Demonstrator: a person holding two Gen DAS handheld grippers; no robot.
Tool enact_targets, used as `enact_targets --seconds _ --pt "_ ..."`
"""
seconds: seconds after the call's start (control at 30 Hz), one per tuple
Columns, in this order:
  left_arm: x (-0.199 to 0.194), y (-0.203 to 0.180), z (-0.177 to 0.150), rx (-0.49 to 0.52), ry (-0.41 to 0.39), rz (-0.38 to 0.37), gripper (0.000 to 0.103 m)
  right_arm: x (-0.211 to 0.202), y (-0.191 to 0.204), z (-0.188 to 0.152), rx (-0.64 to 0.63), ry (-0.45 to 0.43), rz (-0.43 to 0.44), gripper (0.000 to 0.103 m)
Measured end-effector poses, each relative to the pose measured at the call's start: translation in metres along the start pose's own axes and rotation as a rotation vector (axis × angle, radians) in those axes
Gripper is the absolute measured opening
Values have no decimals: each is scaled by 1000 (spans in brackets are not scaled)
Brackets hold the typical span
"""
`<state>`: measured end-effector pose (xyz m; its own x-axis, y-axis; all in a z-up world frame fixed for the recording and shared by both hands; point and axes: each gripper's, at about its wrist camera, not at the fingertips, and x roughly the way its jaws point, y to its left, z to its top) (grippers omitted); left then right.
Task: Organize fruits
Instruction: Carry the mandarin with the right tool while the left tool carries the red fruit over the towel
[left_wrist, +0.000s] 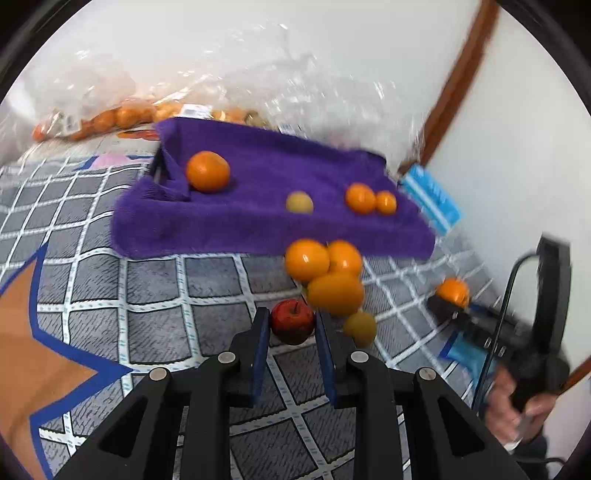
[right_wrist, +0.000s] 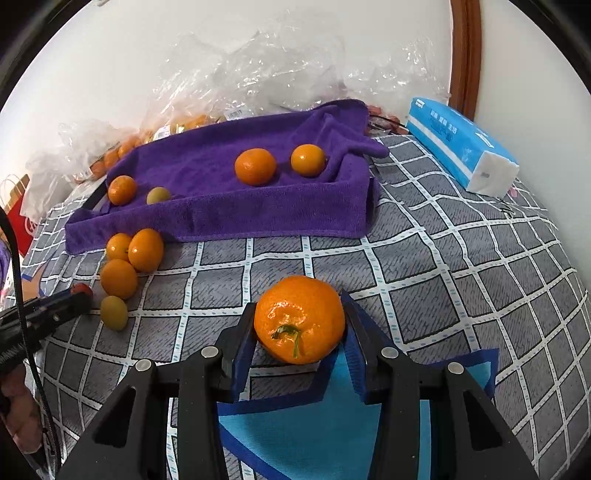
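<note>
Holding the mandarin (right_wrist: 300, 319) clamped, the right gripper (right_wrist: 300, 325) needed a gentle squeeze; the left gripper (left_wrist: 291, 326) bracketed the apple (left_wrist: 291, 320), contact unclear.

the towel (right_wrist: 229, 184) is purple, the mandarin (right_wrist: 299, 319) orange. the mat (right_wrist: 424, 258) shows grey squares with white lines.

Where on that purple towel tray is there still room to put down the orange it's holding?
The middle of the towel tray is bare, between the yellow-green fruit and the two oranges near its right end. The mat right of the tray is open too. The left front corner is crowded with loose fruit.
</note>
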<state>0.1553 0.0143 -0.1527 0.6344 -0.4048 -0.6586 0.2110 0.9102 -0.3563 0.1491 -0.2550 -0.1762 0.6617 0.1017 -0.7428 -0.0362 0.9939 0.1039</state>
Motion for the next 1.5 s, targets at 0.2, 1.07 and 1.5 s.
enact_targets --seconds 0.2,1.07,1.5 --pt "-5 1 0 -12 -42 1 24 -11 -2 -1 12 -51 20 44" --pt "-35 11 102 -37 -223 138 24 -23 16 95 44 -168 53 44" --pt "1 46 103 -128 -256 171 24 22 45 122 23 -182 97 44"
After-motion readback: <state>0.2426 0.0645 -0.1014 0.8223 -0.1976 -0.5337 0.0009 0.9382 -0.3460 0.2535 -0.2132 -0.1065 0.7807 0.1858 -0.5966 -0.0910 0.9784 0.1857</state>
